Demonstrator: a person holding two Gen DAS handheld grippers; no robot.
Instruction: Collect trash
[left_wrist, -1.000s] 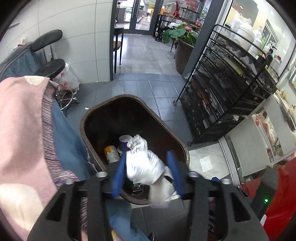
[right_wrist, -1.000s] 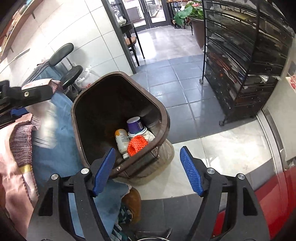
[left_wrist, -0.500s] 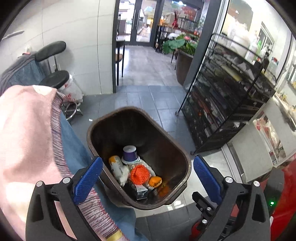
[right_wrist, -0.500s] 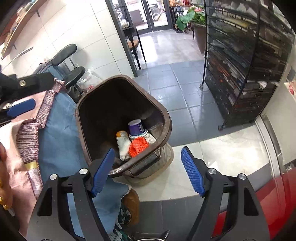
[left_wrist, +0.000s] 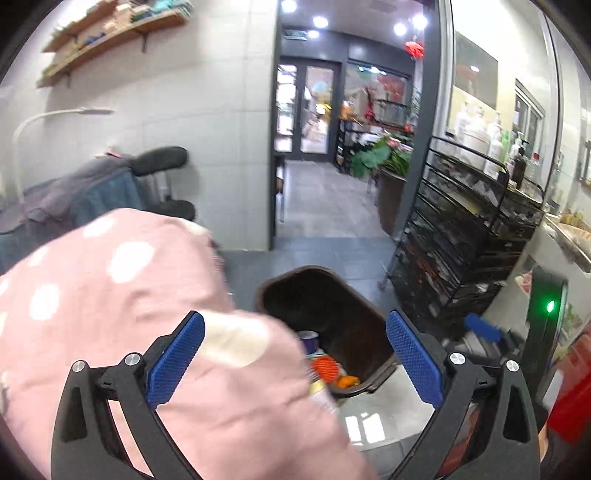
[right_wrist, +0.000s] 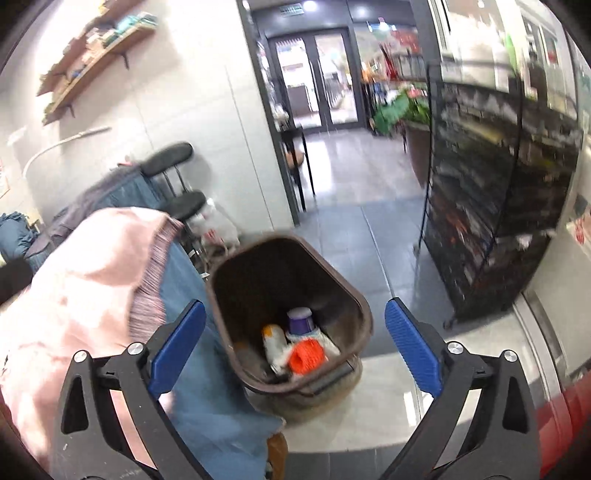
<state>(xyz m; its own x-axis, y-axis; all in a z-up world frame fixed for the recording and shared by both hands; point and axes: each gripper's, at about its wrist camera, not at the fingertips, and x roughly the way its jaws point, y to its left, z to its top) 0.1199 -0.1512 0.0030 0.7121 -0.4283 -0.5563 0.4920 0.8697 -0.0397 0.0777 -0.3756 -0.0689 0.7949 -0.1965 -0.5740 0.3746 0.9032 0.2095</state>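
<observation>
A brown plastic bin, oblong with rounded corners and a smooth rolled rim, stands on the grey tiled floor. Low in it lies the trash: an orange netted ball, a purple-lidded cup and a pale squeeze bottle, all touching in a heap. The left gripper hangs above with its ribbed blue pads spread wide and nothing between them; a pink polka-dot sleeve of soft cloth covers the bin's left side. The right gripper is opening, its jaws already far apart and empty. To the right stands a black wire rack; at far left, a wooden wall shelf.
</observation>
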